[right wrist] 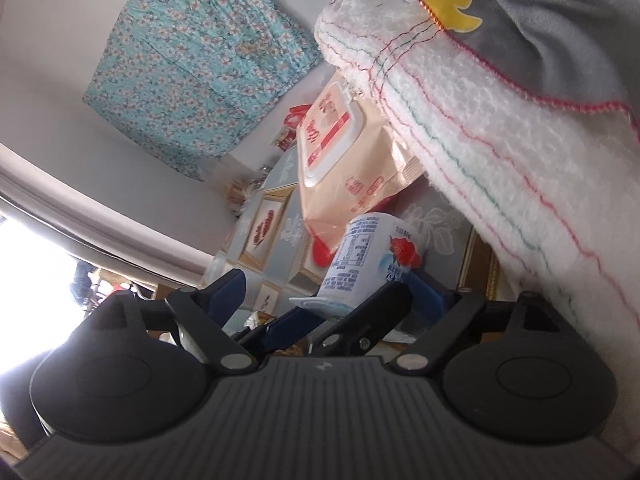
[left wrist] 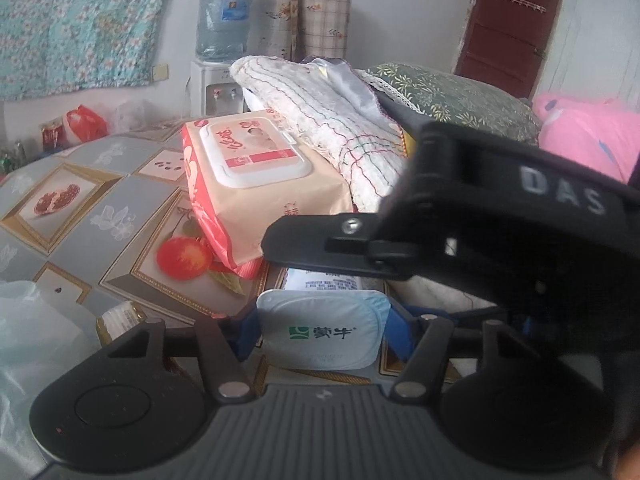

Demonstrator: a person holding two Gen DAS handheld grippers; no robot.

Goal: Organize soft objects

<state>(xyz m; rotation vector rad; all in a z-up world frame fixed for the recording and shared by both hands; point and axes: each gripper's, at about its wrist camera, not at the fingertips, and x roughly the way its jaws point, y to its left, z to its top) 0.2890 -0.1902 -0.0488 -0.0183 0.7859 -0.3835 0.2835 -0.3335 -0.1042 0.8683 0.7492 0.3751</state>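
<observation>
A: Where is the yogurt cup?

B: Clamped in my left gripper, foil lid toward the camera, low over the table. My right gripper crosses close in front; its jaws stand apart, empty.

A: Risk?

B: The thin wall may buckle. The wipes pack and towel lean just behind; one bump may topple them.

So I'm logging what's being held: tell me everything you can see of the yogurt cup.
The yogurt cup is small, white, plastic-looking, with a pale blue rim and a foil lid bearing a green logo, still sealed. Its wall shows a printed label and a strawberry picture. It lies on its side, lid toward the left gripper, whose blue-padded jaws are shut on it. It sits low over the patterned tablecloth, just in front of the wipes pack.
</observation>
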